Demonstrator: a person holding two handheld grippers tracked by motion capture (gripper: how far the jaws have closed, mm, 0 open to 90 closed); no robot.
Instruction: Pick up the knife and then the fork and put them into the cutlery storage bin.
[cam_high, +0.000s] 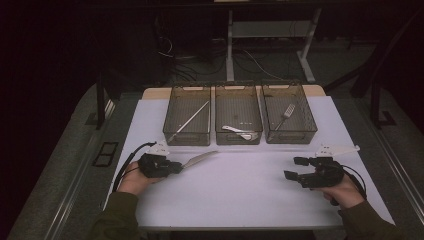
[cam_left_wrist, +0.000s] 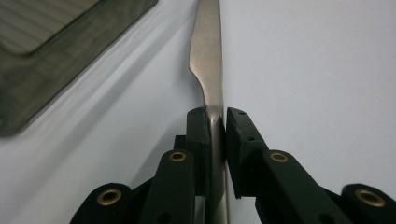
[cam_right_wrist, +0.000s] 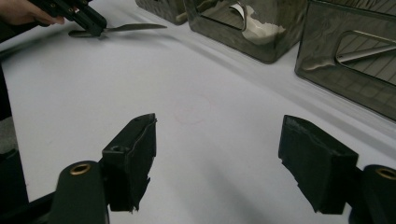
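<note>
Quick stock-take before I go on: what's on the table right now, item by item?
Bins: three, smoky clear, side by side at the far edge of the table.
Held knife: one, silver, in the left gripper, blade pointing toward the left bin.
Binned knife: one, silver, in the left bin.
Spoon: one, silver, in the middle bin.
Fork: one, silver, in the right bin.
Table: one, white top.
Left gripper: black, shut on the held knife.
Right gripper: black, open, holding nothing.
</note>
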